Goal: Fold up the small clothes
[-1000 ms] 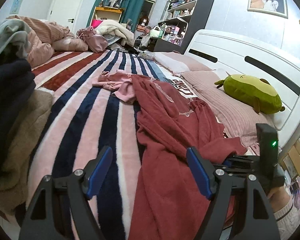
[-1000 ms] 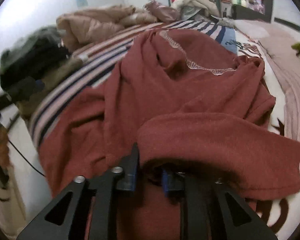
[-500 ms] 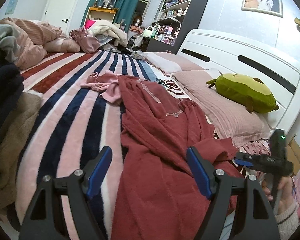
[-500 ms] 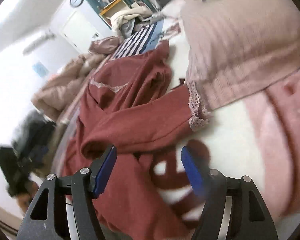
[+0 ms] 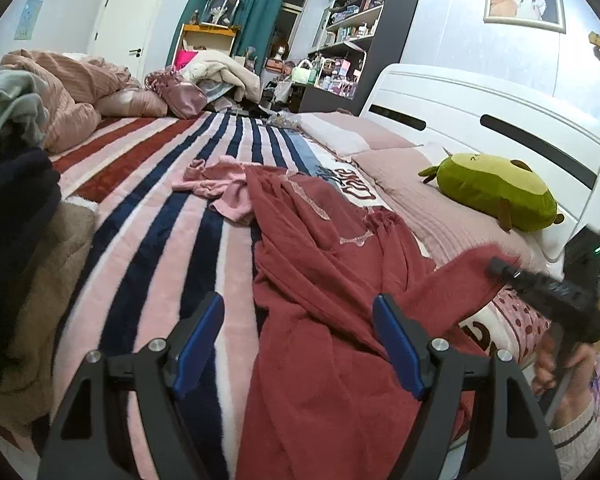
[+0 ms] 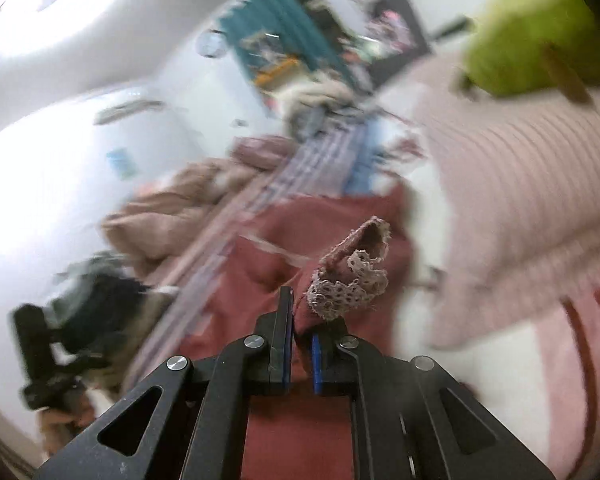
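Broadly, the wide bed with its striped fleece blanket (image 5: pixel 148 248) in pink, navy and dark red fills the left wrist view much as it did a second ago, that camera having hardly shifted. On it, the large dark red knit garment with pale lace trim (image 5: pixel 324 280) lies spread lengthwise over the near half of the bed. A second ago part of it lay doubled over the right gripper's closed fingers. Half a second ago that gripper stood wide open and empty above it. Now its lace-edged sleeve cuff (image 6: pixel 350 280) stands lifted off the bed. In the left wrist view that sleeve rises as a blurred red ridge toward the right edge.

Beyond the garment, the ribbed pale pink pillow (image 5: pixel 432 200) lies under the white headboard (image 5: pixel 500 120) and carries the green avocado-shaped plush toy (image 5: pixel 492 188). A smaller crumpled light pink garment (image 5: pixel 224 188) lies on the blanket touching the far end of the red one, unmoved across all three moments. A heap of dark, grey and tan clothes (image 5: pixel 16 216) sits at the left edge.

The right gripper (image 6: pixel 300 334) is tilted and blurred, its black fingers with blue pads pressed together on the red cloth just below the cuff, whose lace sticks up past the tips. The left gripper (image 5: pixel 298 344) hovers low over the near end of the red garment, fingers spread wide with nothing between them, as they were earlier.
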Motion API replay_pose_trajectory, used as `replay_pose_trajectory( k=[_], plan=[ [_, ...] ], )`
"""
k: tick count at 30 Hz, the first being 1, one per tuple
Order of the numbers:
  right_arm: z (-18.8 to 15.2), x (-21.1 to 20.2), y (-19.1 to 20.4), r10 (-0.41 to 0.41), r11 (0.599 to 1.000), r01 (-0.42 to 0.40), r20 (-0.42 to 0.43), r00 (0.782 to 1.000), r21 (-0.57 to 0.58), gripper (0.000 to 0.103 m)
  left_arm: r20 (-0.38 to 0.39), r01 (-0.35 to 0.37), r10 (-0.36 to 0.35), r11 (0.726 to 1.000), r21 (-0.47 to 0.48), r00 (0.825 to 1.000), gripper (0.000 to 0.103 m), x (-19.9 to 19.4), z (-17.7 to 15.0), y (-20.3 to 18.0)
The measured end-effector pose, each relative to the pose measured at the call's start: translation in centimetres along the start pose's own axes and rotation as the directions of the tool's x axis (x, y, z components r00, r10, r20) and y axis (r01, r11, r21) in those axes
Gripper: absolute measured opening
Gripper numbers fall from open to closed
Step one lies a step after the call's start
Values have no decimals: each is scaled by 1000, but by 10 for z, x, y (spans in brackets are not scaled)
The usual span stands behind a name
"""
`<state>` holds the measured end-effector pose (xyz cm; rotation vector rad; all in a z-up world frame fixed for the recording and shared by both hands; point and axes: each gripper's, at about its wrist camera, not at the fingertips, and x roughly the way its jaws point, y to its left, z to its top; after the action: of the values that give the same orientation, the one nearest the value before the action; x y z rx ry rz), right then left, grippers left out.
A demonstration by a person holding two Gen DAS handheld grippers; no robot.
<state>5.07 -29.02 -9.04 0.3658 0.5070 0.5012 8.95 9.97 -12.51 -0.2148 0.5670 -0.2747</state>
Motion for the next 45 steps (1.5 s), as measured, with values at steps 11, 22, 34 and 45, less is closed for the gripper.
replay_pose_trajectory(
  k=[11, 22, 34, 45],
  plan=[
    [-91, 100, 137, 327, 901, -421, -476, 817, -104, 4, 61, -73, 74, 997, -16, 995, 73, -44, 7, 42],
    [-71, 59, 105, 270, 919, -368, -455, 849, -142, 58, -13, 45, -45, 998, 34, 999, 73, -13, -1, 7],
    [-32, 4, -30, 84, 996, -77, -226, 971, 40, 61, -290, 211, -128, 938, 275, 948, 54, 76, -47, -120],
    [-38, 11, -48, 122, 991, -108, -224, 967, 73, 61, -249, 151, -82, 950, 272, 965, 2, 74, -32, -115]
  ],
)
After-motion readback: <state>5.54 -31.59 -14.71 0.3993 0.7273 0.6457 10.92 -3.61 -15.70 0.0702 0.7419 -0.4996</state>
